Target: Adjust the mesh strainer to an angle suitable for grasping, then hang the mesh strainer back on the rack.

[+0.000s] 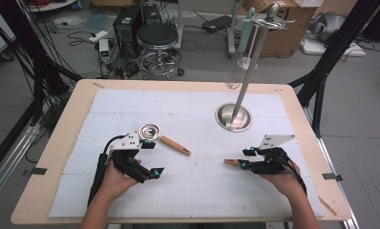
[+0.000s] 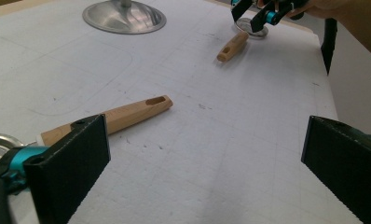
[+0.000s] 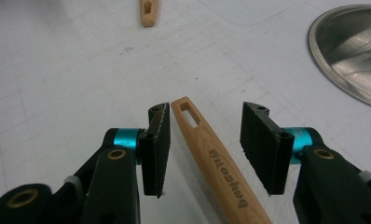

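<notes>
Right gripper (image 3: 202,149) jaws half open astride the wooden handle (image 3: 211,154), unclamped, counter at 4 o'clock; left gripper (image 2: 207,163) jaws wide, empty; strainer (image 1: 152,132) beside it; hanging on the rack (image 1: 249,71) remains.

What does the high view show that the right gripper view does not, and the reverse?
High view: a whisk hanging from the stand's pole, and the left hand-held gripper. Right gripper view: dark lettering printed on the wooden handle, and its slot. Both: the right hand-held gripper, open around that wooden handle, plus the round steel base.
</notes>
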